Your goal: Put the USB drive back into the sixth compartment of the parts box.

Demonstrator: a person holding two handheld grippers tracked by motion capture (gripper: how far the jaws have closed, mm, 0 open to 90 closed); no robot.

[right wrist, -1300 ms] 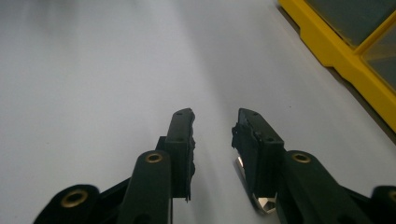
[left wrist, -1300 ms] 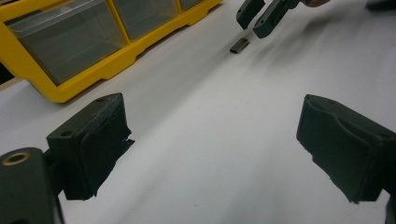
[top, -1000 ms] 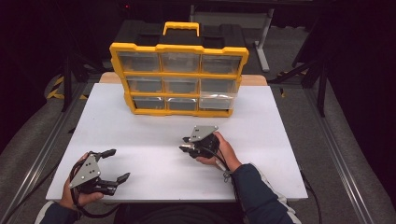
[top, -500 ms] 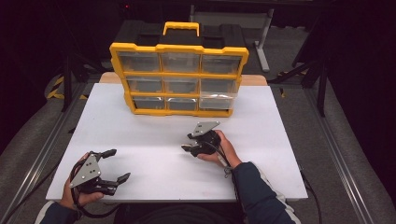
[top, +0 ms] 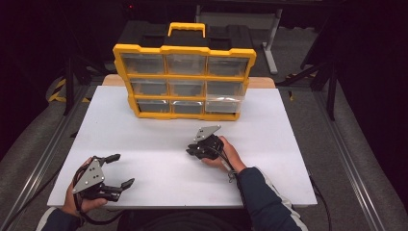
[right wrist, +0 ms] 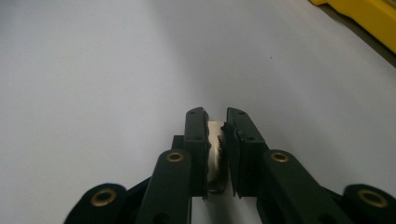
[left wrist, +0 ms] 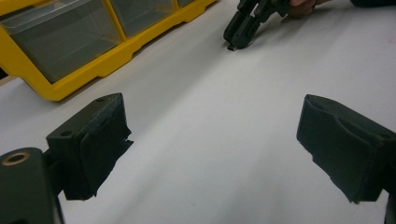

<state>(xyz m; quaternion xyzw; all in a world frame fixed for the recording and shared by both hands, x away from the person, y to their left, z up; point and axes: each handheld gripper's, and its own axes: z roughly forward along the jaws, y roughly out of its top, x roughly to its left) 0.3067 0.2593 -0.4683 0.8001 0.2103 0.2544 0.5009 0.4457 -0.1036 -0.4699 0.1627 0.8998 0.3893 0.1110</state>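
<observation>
Dim room, dark floor on all sides; a white table (top: 159,144) fills the middle of the high view, with a strip of wooden board showing at its far edge.

Yellow-framed drawer organizer (top: 185,79) stands upright at the far centre of the table, black top with a yellow carry handle, three rows of three clear drawers facing the person. Bottom right drawer sits slightly out from the frame. Contents of the drawers too dim to tell.

Left gripper (top: 118,171) held in the left hand (top: 77,199) at the near left corner of the table, grey three-cornered plate on top. Jaws spread wide, nothing between them; in the left gripper view the two black pads stand far apart over bare white surface, the organizer's lower left corner at upper left.

Right gripper (top: 192,151) held in the right hand (top: 226,154), dark sleeve behind, near the table's centre and well short of the organizer. It points left, tips low at the surface. Jaws drawn nearly together, pinching a small pale flat piece (right wrist: 215,149) (cannot tell what it is; visible in the right gripper view as a light sliver between the pads). From the left gripper view, a tiny dark bit lies at its tips on the table.
</observation>
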